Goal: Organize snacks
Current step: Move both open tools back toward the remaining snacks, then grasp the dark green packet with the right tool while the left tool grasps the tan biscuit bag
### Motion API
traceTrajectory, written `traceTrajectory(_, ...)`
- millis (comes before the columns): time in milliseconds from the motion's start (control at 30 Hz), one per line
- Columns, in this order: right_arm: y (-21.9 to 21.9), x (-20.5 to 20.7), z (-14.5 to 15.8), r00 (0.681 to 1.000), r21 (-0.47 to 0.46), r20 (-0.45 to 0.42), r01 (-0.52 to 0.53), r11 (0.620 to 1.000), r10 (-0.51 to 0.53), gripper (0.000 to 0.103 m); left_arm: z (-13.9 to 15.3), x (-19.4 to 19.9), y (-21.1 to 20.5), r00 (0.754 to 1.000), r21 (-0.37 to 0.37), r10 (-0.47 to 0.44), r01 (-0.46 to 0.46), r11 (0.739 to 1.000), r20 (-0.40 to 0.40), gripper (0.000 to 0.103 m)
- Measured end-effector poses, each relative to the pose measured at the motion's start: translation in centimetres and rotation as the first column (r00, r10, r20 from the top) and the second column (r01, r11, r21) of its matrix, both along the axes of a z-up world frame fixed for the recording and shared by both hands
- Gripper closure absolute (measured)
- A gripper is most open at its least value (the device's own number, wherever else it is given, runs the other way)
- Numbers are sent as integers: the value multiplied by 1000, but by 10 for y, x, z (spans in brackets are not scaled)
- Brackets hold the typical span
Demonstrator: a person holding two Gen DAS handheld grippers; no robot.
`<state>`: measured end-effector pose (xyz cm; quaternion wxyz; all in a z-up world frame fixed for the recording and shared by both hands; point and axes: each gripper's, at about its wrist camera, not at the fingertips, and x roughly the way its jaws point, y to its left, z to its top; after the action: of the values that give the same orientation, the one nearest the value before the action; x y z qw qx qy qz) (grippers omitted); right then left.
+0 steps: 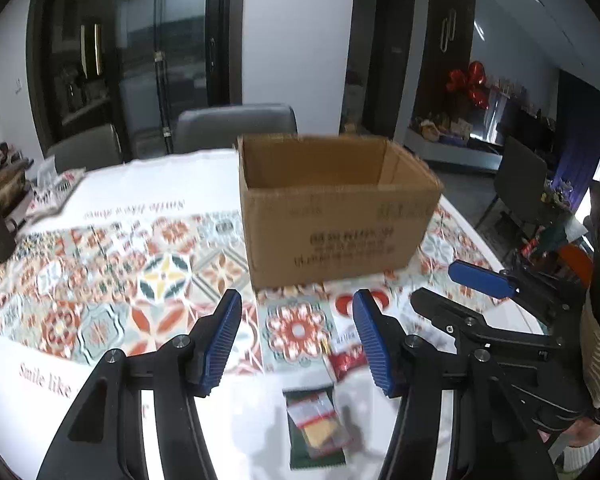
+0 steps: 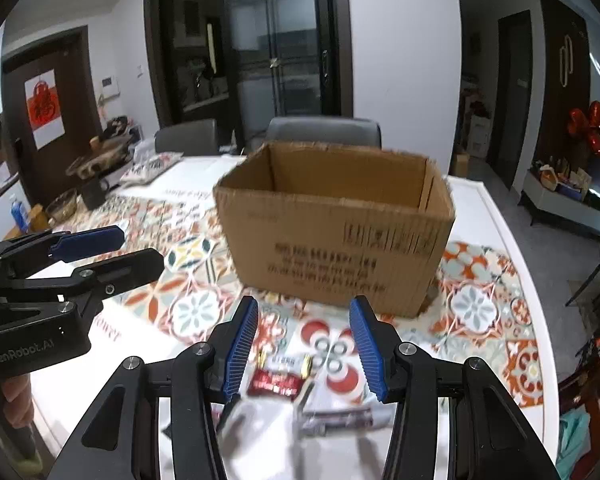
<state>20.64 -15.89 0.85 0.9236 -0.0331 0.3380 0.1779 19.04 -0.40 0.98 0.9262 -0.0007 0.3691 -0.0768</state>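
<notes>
An open, empty-looking cardboard box (image 1: 336,208) stands on the patterned tablecloth; it also shows in the right wrist view (image 2: 336,236). My left gripper (image 1: 298,340) is open and empty above a red snack packet (image 1: 346,356) and a green packet (image 1: 318,428). My right gripper (image 2: 304,348) is open and empty above the red snack packet (image 2: 278,380) and a pale wrapped snack (image 2: 340,418). Each gripper shows in the other's view: the right gripper (image 1: 456,284) and the left gripper (image 2: 140,248).
Two grey chairs (image 2: 324,130) stand behind the table. Bowls, a dark mug and clutter (image 2: 92,184) sit at the table's far left. The table's right edge (image 2: 520,264) drops to the floor; a cabinet with red balloons (image 2: 588,128) is beyond.
</notes>
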Motion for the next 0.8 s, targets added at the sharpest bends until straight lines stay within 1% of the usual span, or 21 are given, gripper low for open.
traceTrajectory(167, 0, -11, -16, 999, 1, -42, -25, 1000, 25, 54, -25, -13, 0, 997, -41, -12, 9, 999, -72, 46)
traceTrajectory(433, 0, -25, -44, 994, -10, -102, -47, 999, 46, 54, -58, -27, -5, 985, -68, -29, 18, 998, -167, 47)
traceTrajectory(567, -2, -31, -57, 991, -7, -129, -40, 999, 39, 54, -74, -33, -10, 981, -68, -30, 17, 998, -190, 48)
traceTrajectory(767, -10, -34, -77, 982, 18, -189, -13, 1000, 16, 54, -94, -33, -17, 974, -56, -32, 20, 998, -223, 51)
traceTrajectory(800, -11, -34, -80, 981, 19, -196, -7, 1000, 10, 54, -97, -33, -18, 973, -58, -34, 21, 998, -227, 53)
